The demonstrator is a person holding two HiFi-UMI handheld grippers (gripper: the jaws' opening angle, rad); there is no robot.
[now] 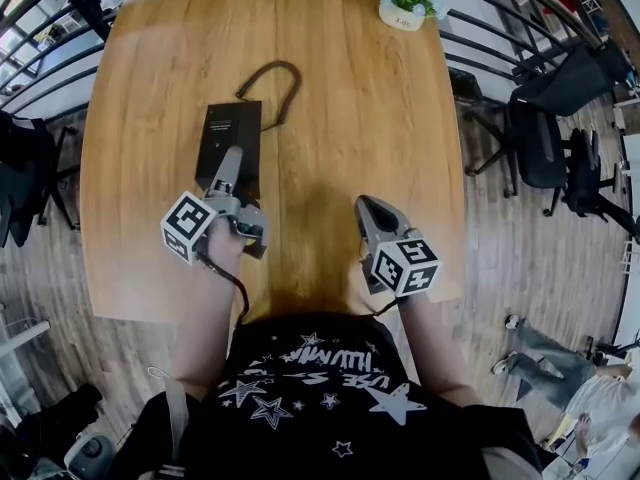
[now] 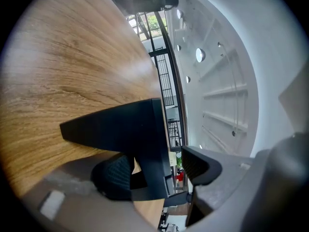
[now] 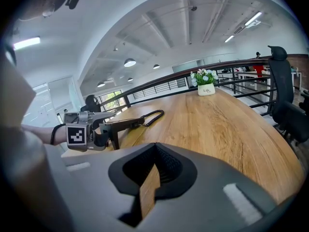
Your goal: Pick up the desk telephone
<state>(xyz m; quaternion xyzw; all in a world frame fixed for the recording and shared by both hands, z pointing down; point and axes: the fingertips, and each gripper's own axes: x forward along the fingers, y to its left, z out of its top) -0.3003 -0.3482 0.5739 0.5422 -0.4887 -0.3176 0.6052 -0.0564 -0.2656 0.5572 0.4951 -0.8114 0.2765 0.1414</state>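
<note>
– Where are your left tongs (image 2: 155, 170)?

– On the near edge of the desk telephone (image 1: 230, 133), and they are spread. The edge of the telephone stands between the two jaws. One pad sits close behind it, and I can see a gap between the other pad and the telephone.

– And the right tongs (image 3: 153, 170)?

– They are pressed almost together, with nothing in them. Only a thin strip of wood shows through the slit. They are to the right of the telephone, well apart from it and nearer to me.

– How does the telephone lie?

– It is a flat black slab on the wooden surface (image 1: 340, 118). From my right side its top looks tilted, on a short foot.

– What else is around it?

– A dark coiled cord (image 1: 283, 83) loops out from the telephone's far edge. A small white pot of flowers (image 1: 408, 0) stands far beyond the telephone, to its right, at the rim of the surface. A black office chair (image 1: 545, 138) stands off the surface, further right of the telephone.
</note>
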